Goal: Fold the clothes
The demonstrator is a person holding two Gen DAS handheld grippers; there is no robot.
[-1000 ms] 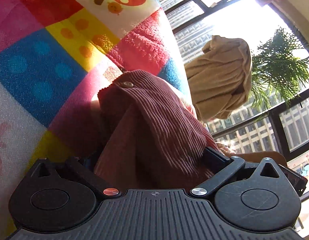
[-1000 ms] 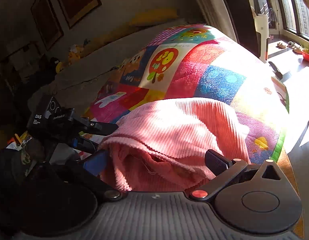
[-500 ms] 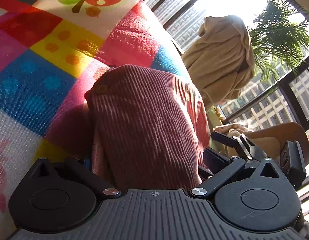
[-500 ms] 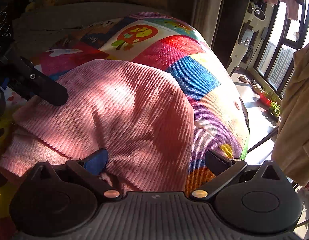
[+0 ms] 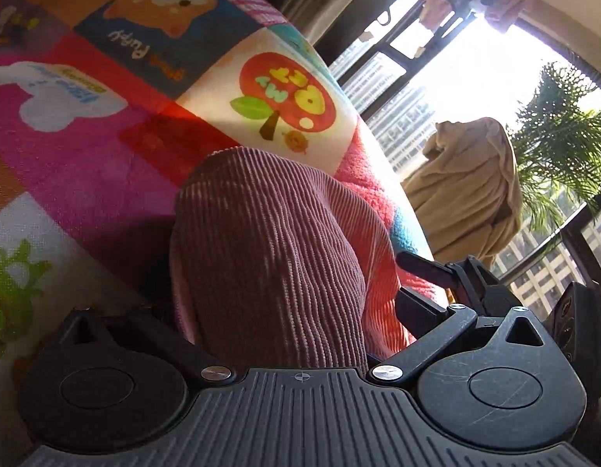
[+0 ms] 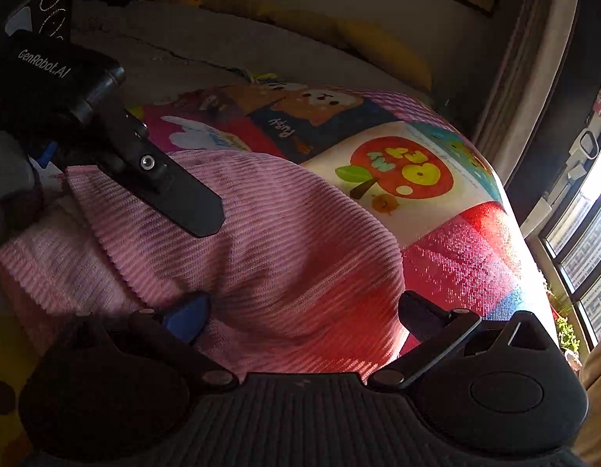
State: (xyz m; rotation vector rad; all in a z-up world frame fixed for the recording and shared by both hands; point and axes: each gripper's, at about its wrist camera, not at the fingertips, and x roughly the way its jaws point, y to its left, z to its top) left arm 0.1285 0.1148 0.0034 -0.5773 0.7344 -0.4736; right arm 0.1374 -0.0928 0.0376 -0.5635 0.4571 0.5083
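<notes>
Lying as a rounded, folded mound on the patchwork blanket (image 5: 86, 179): the pink corduroy garment (image 5: 269, 241), sitting just below the apple patch (image 5: 284, 97). Straddling it with the left gripper (image 5: 292, 307), keeping the jaws wide around the bulging fabric and pinching nothing; hiding the left finger behind the cloth. Doing likewise with the right gripper (image 6: 304, 311), jaws also wide, touching the garment's near edge with the blue pad and resting the other finger at its sunlit right side.

Reaching one finger of the left gripper across the top of the garment in the right wrist view, further over the cloth than half a second ago, when lying only at its left border. Taking in more blanket than before in the left wrist view, with the puppy and cloud squares coming into sight. No longer showing the button seen a second ago.

Still hanging by the window, well apart from the garment: the beige cloth (image 5: 467, 190), beside the palm plant (image 5: 565, 136).
</notes>
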